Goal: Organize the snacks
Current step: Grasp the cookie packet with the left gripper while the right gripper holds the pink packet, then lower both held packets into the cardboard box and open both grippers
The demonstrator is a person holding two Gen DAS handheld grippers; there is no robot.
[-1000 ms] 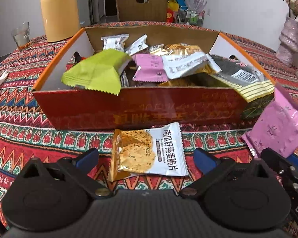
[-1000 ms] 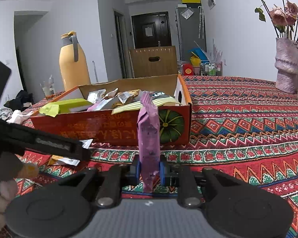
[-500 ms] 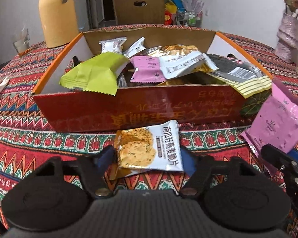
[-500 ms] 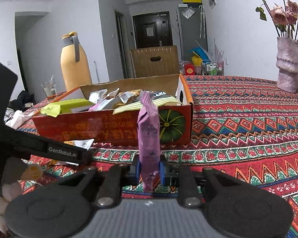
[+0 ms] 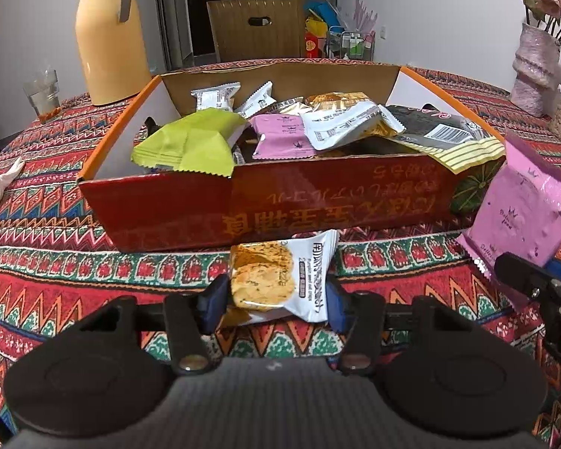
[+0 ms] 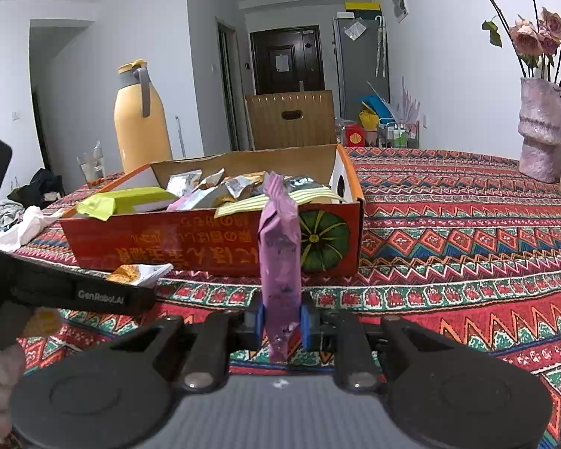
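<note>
Tilting our left gripper [image 5: 275, 301] downward, we are closing its jaws on the cracker packet [image 5: 280, 278]; our right gripper [image 6: 281, 323] clamps the upright pink packet [image 6: 280, 258].

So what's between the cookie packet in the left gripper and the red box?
Only a short strip of bare patterned tablecloth. The left wrist view shows the cookie packet, squeezed by the closing left gripper, lying just before the red box.

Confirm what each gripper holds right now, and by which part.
Right gripper: shut on the pink foil snack packet, near its lower end. Left gripper: jaws closing on the white cracker packet, pads at its side edges.
</note>
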